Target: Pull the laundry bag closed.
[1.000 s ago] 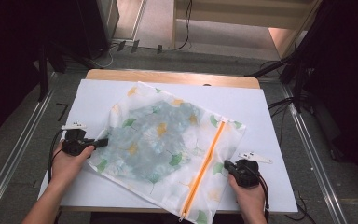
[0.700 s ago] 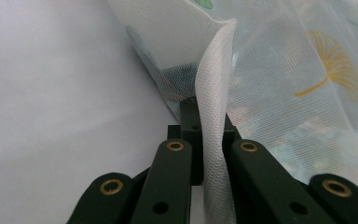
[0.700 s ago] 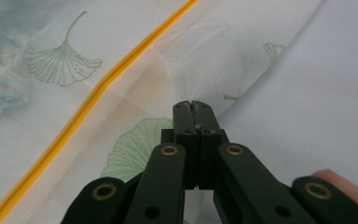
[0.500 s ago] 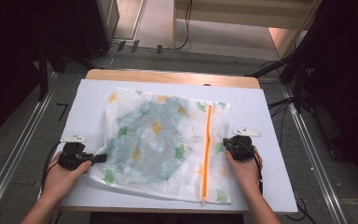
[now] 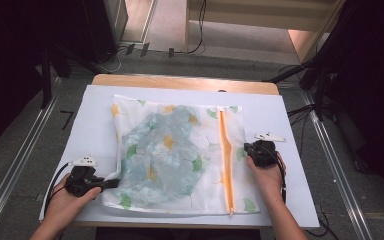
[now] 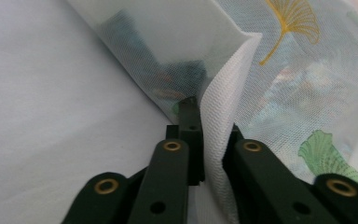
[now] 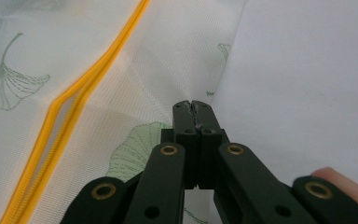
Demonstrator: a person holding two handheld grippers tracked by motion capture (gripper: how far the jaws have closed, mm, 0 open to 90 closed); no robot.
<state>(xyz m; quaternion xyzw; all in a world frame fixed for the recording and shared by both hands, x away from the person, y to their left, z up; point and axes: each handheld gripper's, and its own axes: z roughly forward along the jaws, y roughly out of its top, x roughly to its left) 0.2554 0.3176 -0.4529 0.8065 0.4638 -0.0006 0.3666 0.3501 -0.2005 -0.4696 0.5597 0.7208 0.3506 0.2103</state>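
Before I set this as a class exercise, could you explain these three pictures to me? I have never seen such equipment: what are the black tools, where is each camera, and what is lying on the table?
A person sits at a white table and holds a hand tool with two black jaws in each hand. The high view looks down from above; the other two cameras ride on the tools and look along their jaws. On the table lies a white mesh laundry bag printed with leaves, with an orange zipper and something bluish inside. The left gripper pinches the bag's near left edge; its jaws have just been opening slightly, with mesh between them. The right gripper is shut on the bag's right edge beside the zipper.
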